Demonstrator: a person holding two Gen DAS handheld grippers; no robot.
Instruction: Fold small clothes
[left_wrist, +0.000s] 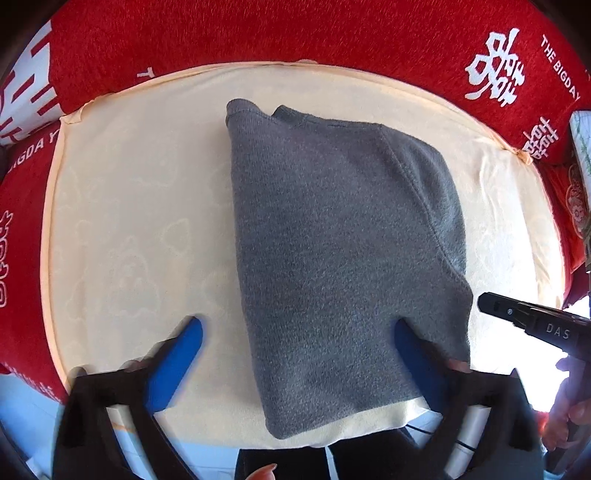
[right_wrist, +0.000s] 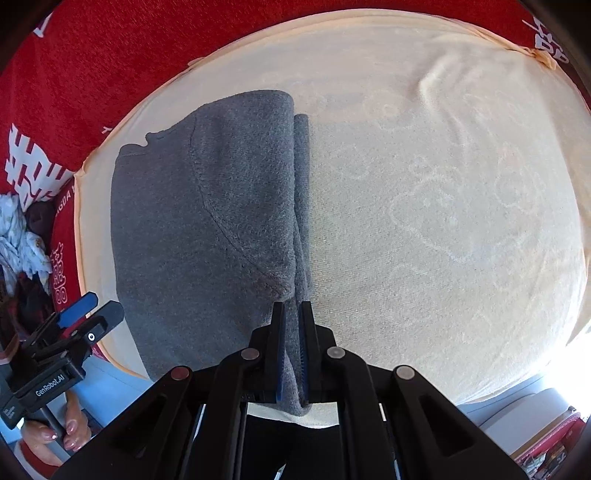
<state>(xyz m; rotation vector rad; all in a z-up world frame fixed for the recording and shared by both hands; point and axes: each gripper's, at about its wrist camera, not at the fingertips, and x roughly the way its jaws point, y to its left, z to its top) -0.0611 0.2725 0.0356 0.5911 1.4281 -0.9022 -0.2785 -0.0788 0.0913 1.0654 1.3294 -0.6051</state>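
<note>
Sweater (left_wrist: 340, 258) folded on cream towel (left_wrist: 140, 221).
Left gripper (left_wrist: 299, 328) spread wide, released; right gripper (right_wrist: 293, 350) pinching the sweater's edge.

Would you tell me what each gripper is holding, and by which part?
The right gripper pinches the grey garment at its near right edge; the left gripper is open, holding nothing.

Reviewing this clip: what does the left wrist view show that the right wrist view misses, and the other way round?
Only the left wrist view shows the left gripper from behind, jaws wide open astride the near edge of the grey garment, pads not pressing it, and the white lettering on the red blanket.

Only the right wrist view shows the right gripper shut on the garment's right edge, a bundle of pale cloth at far left, and the wide bare stretch of the cream towel.

Both show the folded garment lying on that towel.
</note>
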